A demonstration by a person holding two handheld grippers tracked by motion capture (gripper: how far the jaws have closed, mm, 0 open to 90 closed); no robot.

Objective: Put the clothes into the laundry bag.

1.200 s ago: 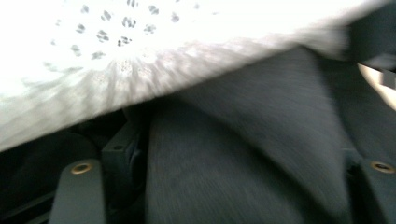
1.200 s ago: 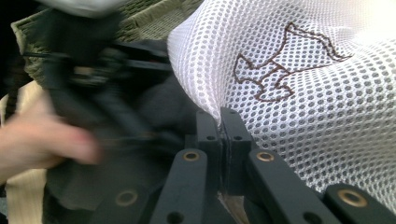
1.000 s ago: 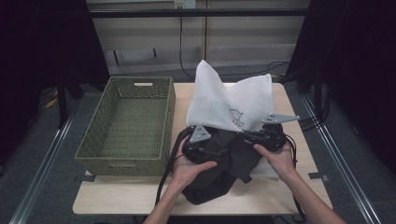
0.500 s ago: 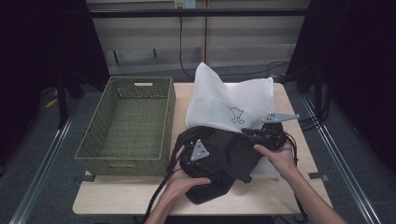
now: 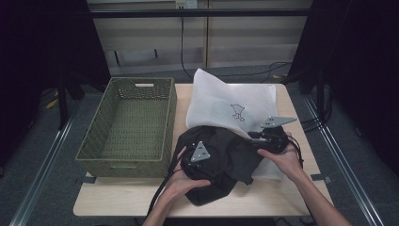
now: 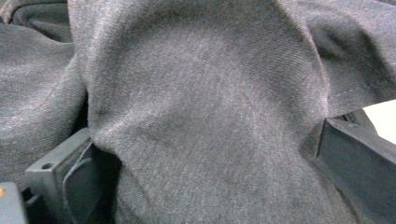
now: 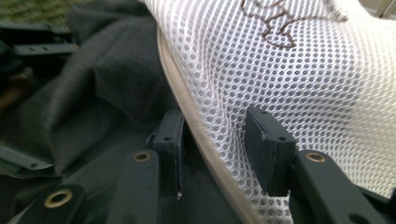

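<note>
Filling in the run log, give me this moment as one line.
left gripper: jaws around dark garment | right gripper: jaws around mesh bag edge | basket: empty

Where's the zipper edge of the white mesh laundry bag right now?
In the right gripper view, the white mesh laundry bag has its zipper edge running between the right gripper jaws, directly above the dark grey garment.
</note>
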